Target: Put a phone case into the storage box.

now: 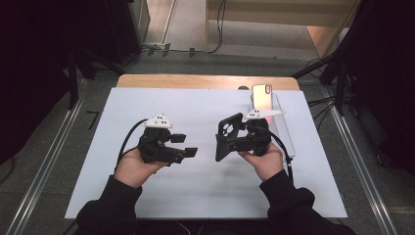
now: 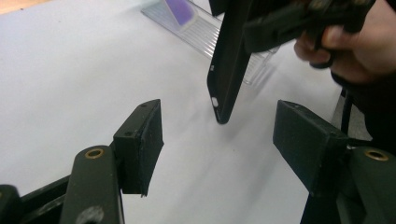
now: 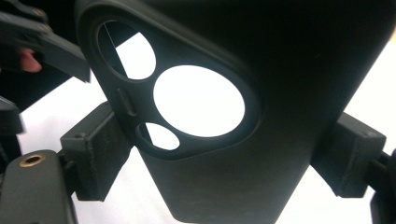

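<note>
My right gripper (image 1: 234, 138) is shut on a black phone case (image 1: 225, 139), held upright on its edge above the white mat. In the right gripper view the case (image 3: 280, 93) shows its camera cut-outs, and both pads (image 3: 100, 154) press on its sides. My left gripper (image 1: 185, 145) stands open to the left of the case, a short gap away, with nothing between its jaws. Seen from the left gripper view, the case (image 2: 229, 70) hangs beyond the open jaws (image 2: 219, 149). A phone (image 1: 262, 96) leans on a clear stand (image 1: 286, 137) behind the right hand.
A white mat (image 1: 195, 196) covers the wooden table (image 1: 195, 81). The clear stand (image 2: 210, 37) with the phone (image 2: 180, 9) sits at the mat's far right. Metal rails and dark equipment flank the table on the floor.
</note>
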The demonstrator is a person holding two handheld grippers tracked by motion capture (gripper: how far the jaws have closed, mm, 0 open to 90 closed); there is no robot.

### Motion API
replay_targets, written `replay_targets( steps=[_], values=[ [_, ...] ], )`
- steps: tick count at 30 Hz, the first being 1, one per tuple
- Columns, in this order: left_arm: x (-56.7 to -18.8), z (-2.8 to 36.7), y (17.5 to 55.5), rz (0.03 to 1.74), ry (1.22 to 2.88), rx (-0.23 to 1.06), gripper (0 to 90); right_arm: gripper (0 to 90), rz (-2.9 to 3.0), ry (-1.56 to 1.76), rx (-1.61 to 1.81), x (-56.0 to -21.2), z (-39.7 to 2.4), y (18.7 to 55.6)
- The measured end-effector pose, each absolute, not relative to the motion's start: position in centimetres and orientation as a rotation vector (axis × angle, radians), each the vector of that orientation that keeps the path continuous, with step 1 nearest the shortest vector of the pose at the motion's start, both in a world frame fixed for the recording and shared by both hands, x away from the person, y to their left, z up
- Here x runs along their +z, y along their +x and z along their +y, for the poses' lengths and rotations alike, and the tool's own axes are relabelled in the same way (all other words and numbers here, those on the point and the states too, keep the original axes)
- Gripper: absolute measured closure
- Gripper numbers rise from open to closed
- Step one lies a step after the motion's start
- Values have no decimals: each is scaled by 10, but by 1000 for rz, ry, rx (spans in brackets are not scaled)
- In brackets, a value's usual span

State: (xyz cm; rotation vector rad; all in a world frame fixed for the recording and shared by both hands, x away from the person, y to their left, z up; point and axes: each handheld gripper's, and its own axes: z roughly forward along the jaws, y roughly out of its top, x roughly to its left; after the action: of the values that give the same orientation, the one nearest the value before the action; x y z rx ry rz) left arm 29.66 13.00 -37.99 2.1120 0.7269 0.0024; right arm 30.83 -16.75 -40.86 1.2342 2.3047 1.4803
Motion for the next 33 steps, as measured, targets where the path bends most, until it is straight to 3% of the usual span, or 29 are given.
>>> replay_targets(
  steps=[17, 33],
  values=[
    [-425, 160, 287, 656, 2161, 2, 336, 124, 2352, 1217, 1541, -381, -208, 317],
    [-438, 188, 280, 731, 2159, 8, 336, 123, 2166, 1335, 1485, -351, -263, 325]
  ],
)
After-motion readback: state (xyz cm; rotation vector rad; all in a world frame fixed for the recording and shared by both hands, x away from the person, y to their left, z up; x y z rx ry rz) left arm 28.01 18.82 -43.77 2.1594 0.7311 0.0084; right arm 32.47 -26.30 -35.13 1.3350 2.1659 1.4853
